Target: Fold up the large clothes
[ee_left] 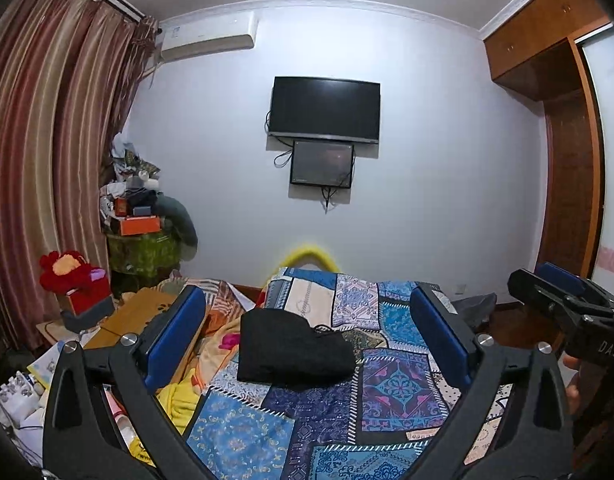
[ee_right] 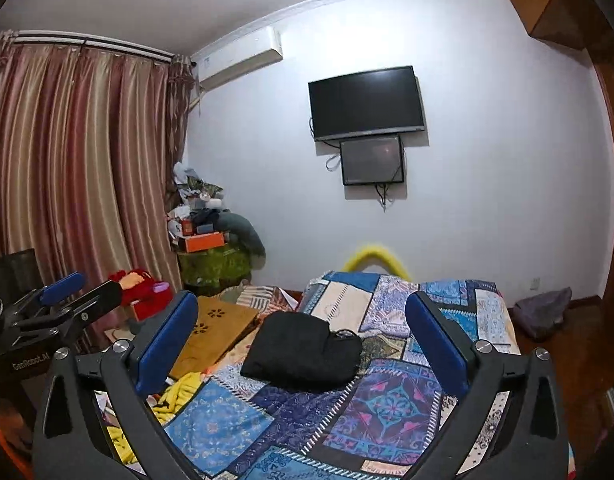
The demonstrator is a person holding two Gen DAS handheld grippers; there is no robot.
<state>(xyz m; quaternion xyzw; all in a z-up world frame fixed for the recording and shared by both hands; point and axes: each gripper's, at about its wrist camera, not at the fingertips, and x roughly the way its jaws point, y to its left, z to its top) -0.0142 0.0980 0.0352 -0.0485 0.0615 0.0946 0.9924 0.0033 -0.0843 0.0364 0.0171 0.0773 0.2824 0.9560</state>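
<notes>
I've got both claws released. My left gripper has its blue-padded jaws spread wide with nothing between them, and my right gripper is just as wide and empty. The black folded garment lies as a compact bundle on the blue patchwork bedspread, ahead of both grippers, touching neither.
</notes>
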